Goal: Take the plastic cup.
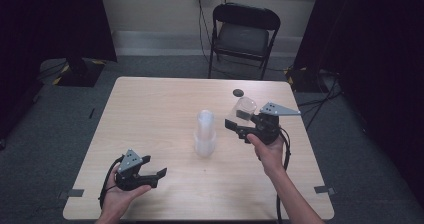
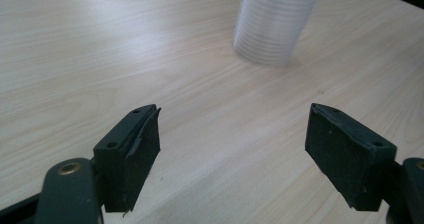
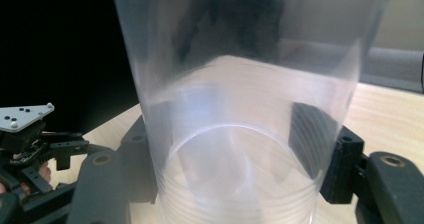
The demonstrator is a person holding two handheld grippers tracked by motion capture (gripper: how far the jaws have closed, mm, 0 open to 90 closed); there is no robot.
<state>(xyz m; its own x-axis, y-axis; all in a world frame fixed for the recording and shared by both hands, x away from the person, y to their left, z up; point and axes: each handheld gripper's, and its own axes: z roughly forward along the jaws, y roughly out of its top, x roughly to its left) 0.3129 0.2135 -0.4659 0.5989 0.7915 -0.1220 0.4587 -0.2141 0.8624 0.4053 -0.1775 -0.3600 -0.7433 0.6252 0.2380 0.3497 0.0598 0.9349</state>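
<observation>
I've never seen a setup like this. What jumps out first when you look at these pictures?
Probably the clear plastic cup gripped between the jaws of the right gripper, held up above the table's right side. Next, the stack of clear cups standing mid-table. The left gripper waits near the front edge, jaws wide open and empty.

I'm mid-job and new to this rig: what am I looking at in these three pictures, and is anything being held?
No robot arm here: a person holds two black hand-held grippers. The high view looks down on a light wooden table. The left gripper is open over bare wood. The right gripper is shut on a clear plastic cup, lifted off the table. A stack of clear plastic cups stands mid-table, a small black disc beyond it. The gripper views look along each gripper's jaws.
</observation>
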